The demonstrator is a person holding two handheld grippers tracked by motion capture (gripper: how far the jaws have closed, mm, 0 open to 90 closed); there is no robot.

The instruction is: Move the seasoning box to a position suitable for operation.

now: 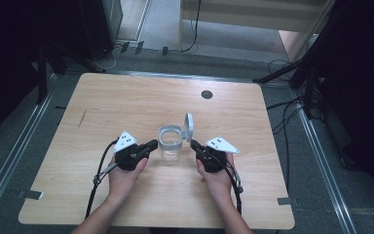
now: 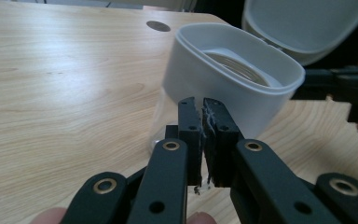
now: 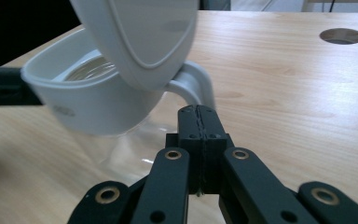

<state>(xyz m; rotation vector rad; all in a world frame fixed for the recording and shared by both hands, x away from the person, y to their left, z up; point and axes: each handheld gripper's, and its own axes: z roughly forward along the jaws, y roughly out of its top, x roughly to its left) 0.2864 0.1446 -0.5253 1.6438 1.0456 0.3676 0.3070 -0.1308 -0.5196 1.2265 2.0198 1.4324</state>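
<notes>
Left gripper [image 1: 152,144]: black jaws pressed together, nothing between them. Tips sit just beside the left wall of the jar's collar; contact can't be judged. Grey three-cornered plate on top, cable trailing back toward the table's near edge. Left hand [image 1: 124,178] wraps the body from below.

Jar [image 1: 170,143]: centre of the light wood-grain table [image 1: 126,97], between the two grippers. Clear smooth body, apparently glass or plastic, standing upright with its long axis vertical and the mouth facing up. In the left gripper view the jar [image 2: 223,84] shows a matte white plastic collar, rounded-oblong, with thread rings visible inside the neck. The hinged white lid [image 1: 189,126] stands flipped open, nearly upright on the jar's right side; in the right gripper view the lid [image 3: 140,37] is a smooth shallow dome with a raised rim line, leaning over the collar, and a curved white loop joins it at the collar.

Right gripper [image 1: 193,144]: jaws fully closed, empty, tips near the lid's hinge side. Right hand [image 1: 217,178] holds it.

Round dark grommet hole [image 1: 206,94] in the table, far side.
</notes>
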